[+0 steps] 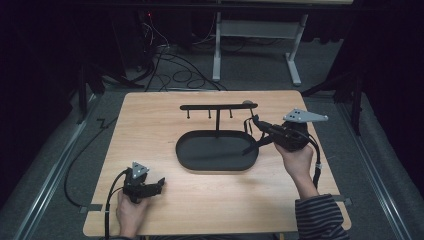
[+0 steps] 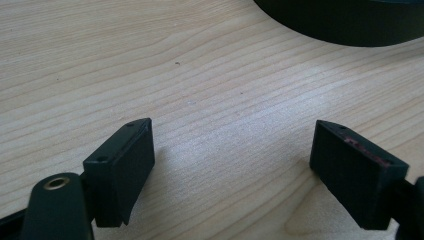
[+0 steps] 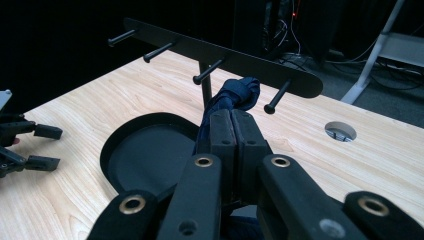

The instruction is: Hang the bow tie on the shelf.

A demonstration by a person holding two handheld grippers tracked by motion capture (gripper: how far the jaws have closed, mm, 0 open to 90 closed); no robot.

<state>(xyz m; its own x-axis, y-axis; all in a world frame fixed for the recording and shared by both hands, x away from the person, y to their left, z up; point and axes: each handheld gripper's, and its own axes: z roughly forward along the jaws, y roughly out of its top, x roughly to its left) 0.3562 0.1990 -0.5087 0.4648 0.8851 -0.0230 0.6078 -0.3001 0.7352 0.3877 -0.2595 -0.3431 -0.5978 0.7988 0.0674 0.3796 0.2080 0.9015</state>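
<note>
A knotted dark-blue cloth strap (image 3: 235,95) is clamped in the closed right gripper (image 3: 232,125), just below and before the black metal hook rail (image 3: 220,55) standing in the oval black tray (image 1: 195,162). The nearest peg lies slightly up and right. The left gripper (image 2: 230,165) rests wide open and empty on the light wooden desk (image 1: 150,115), well apart.
</note>
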